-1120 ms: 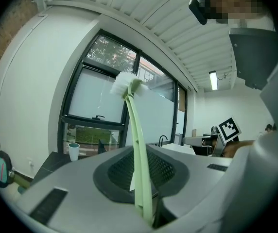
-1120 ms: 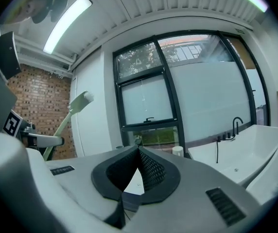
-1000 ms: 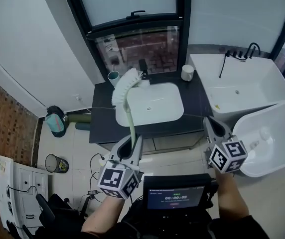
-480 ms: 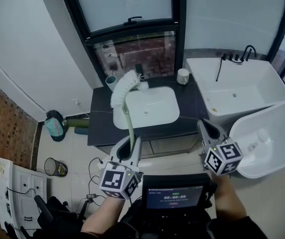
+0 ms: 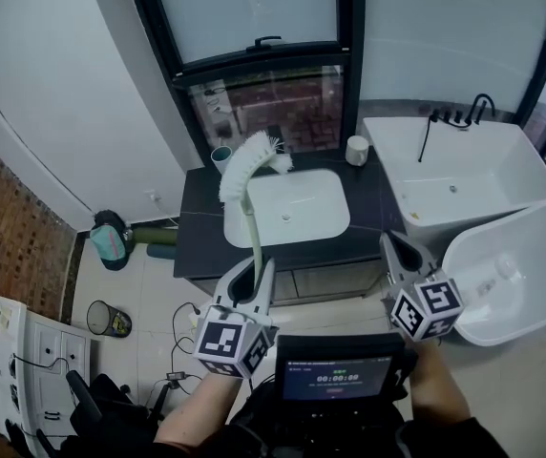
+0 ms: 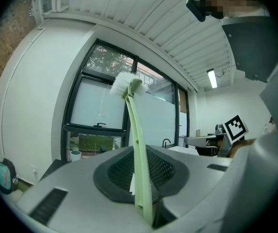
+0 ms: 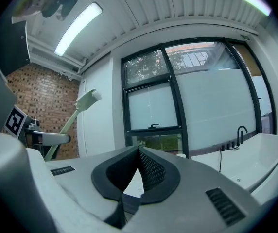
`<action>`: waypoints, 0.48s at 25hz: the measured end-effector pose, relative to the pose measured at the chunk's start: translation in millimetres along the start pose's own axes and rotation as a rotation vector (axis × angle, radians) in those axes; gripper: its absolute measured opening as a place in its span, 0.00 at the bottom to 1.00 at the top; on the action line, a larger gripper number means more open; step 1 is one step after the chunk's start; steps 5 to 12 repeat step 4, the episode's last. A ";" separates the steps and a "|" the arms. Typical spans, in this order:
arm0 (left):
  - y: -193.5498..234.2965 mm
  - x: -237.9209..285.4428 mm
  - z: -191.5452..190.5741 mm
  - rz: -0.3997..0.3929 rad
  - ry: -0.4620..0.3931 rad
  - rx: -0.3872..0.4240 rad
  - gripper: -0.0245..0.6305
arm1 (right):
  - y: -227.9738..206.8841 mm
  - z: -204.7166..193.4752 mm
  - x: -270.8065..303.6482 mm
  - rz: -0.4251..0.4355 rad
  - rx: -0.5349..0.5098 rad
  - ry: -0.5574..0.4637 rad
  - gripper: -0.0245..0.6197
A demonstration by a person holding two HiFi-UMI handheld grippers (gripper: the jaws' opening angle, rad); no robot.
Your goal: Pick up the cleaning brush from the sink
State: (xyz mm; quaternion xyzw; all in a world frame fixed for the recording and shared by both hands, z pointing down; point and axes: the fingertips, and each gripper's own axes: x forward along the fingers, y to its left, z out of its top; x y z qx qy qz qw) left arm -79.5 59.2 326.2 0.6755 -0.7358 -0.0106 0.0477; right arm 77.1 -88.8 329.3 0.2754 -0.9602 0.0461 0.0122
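The cleaning brush point(image 5: 251, 219) has a pale green handle and a white bristle head. It stands upright above the white sink point(image 5: 237, 229), lifted clear of it. My left gripper point(image 5: 253, 277) is shut on the lower end of the handle; in the left gripper view the brush point(image 6: 138, 149) rises from between the pads of that gripper point(image 6: 145, 200). My right gripper point(image 5: 398, 246) hovers in front of the counter at the right, shut with nothing in it. In the right gripper view its pads meet at the tips point(image 7: 139, 152), and the brush point(image 7: 76, 115) shows at the far left.
A dark counter point(image 5: 197, 246) holds the sink, a white cup point(image 5: 357, 149) and a teal cup point(image 5: 220, 155). A white bathtub point(image 5: 464, 175) and a white basin point(image 5: 516, 275) lie to the right. A small bin point(image 5: 107, 319) stands on the floor at left. A screen point(image 5: 340, 375) sits below.
The brush stays upright in my left gripper. My right gripper has drifted slightly to the left. The whole view has shifted a little.
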 end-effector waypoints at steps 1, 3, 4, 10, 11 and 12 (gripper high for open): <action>1.8 0.6 1.0 0.003 -0.002 0.000 0.13 | 1.4 2.5 0.4 0.001 -0.020 -0.014 0.01; 6.1 1.0 2.5 0.011 -0.004 -0.002 0.13 | 6.6 9.3 0.2 0.003 -0.084 -0.057 0.01; 8.3 0.9 3.1 0.015 -0.004 -0.002 0.13 | 9.9 13.0 -0.2 0.006 -0.120 -0.083 0.01; 8.3 0.9 3.1 0.015 -0.004 -0.002 0.13 | 9.9 13.0 -0.2 0.006 -0.120 -0.083 0.01; 8.3 0.9 3.1 0.015 -0.004 -0.002 0.13 | 9.9 13.0 -0.2 0.006 -0.120 -0.083 0.01; 8.3 0.9 3.1 0.015 -0.004 -0.002 0.13 | 9.9 13.0 -0.2 0.006 -0.120 -0.083 0.01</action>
